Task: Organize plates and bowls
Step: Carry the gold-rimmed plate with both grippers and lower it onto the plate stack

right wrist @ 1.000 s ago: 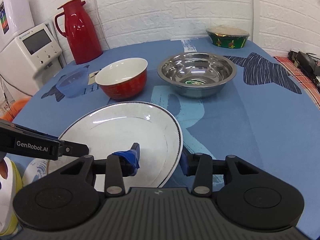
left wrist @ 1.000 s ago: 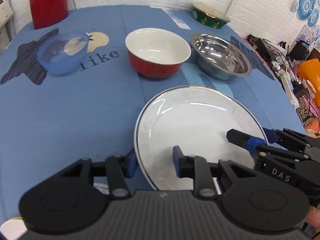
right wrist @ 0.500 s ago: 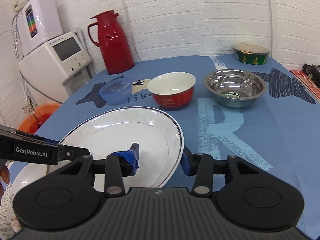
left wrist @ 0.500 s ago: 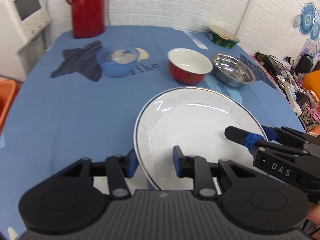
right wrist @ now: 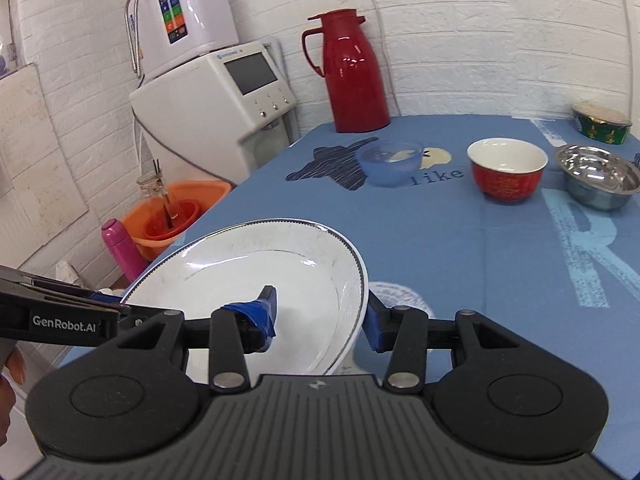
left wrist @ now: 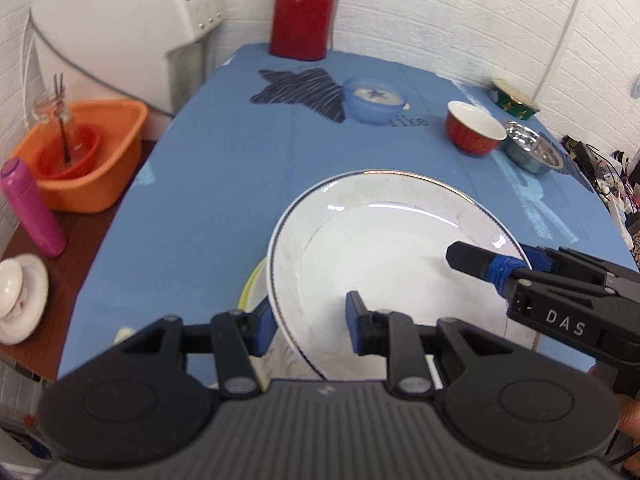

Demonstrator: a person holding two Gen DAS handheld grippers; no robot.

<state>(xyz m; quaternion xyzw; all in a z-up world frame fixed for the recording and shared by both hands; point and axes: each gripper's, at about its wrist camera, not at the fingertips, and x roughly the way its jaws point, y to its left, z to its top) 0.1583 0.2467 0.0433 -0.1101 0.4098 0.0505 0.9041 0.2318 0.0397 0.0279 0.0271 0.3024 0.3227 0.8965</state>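
**Two grippers, one glazed plate: a rim grip on a stiff, slippery, breakable dish**

The large white ceramic plate with a thin dark rim line (left wrist: 384, 264) is clear of the blue-clothed bench (left wrist: 208, 184), tilted, and carried by its edge from two sides. The left gripper (left wrist: 306, 322) straddles the rim nearest it, one blue pad under the edge and one on the upper face, clenched on the plate. The right gripper (right wrist: 320, 314) does the same on the opposite rim, its taped finger on the inner face and its other pad outside the edge; it too is grasping the plate.

Judging by its look, the plate is rigid, fairly heavy for a pinch hold, and glazed smooth, so it can slide out of narrow pads and will chip or shatter if it drops. The flat outer rim is the sensible place to hold, on opposing sides as now, keeping the plate close to level so its weight does not lever against one pad.

Just below the left gripper a pale yellow-rimmed dish (left wrist: 250, 288) peeks out beneath the plate, likely the stacking spot. Far ahead of both grippers stand a translucent blue plastic bowl (left wrist: 374, 100), a red ceramic bowl with a white inside (left wrist: 474, 130) and a shiny steel bowl (left wrist: 532, 148), well apart from the plate.
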